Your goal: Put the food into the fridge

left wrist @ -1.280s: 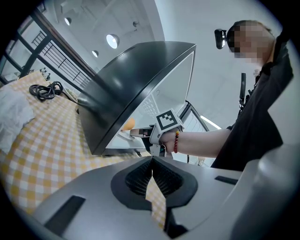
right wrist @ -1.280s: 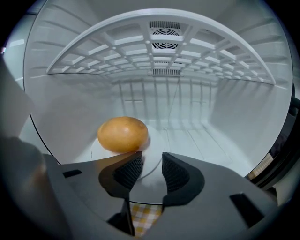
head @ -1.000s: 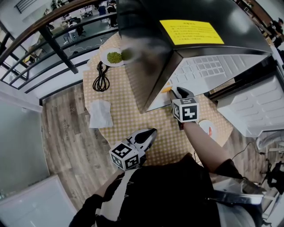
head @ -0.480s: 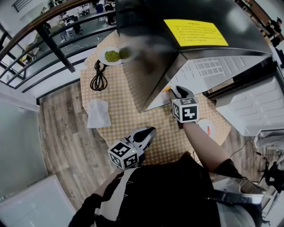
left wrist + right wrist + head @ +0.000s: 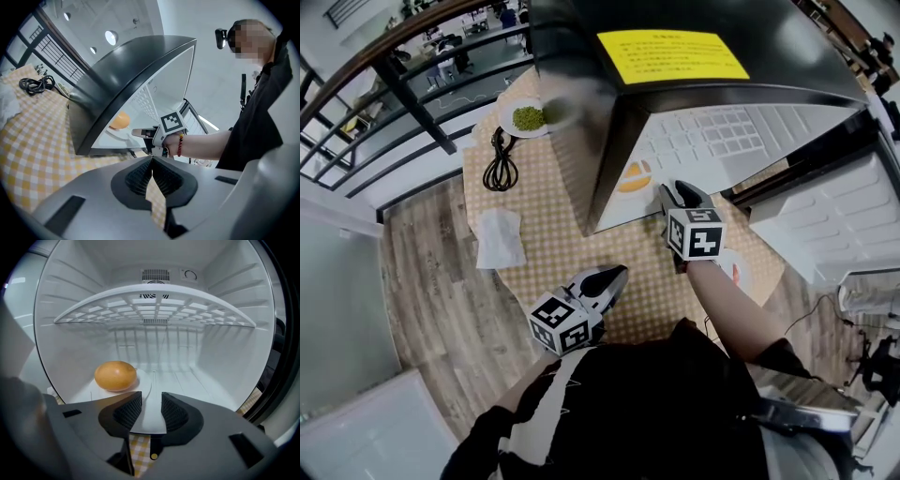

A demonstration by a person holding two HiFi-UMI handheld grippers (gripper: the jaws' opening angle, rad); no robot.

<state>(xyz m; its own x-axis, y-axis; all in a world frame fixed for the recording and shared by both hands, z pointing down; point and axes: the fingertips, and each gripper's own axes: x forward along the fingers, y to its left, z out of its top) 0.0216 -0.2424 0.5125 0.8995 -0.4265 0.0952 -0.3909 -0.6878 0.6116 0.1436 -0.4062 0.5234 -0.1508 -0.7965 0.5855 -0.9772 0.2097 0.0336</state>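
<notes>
Orange (image 5: 116, 376) on white plate (image 5: 142, 384) in open fridge (image 5: 225, 362), under wire shelf (image 5: 154, 310)

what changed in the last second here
The head view shifted, so more of the inside of the fridge shows: the orange food on its plate was a sliver and now shows whole. The right gripper, jaws apart and empty, seems to have eased slightly back from it. Unchanged: left gripper shut over the table, cable, napkin.
</notes>
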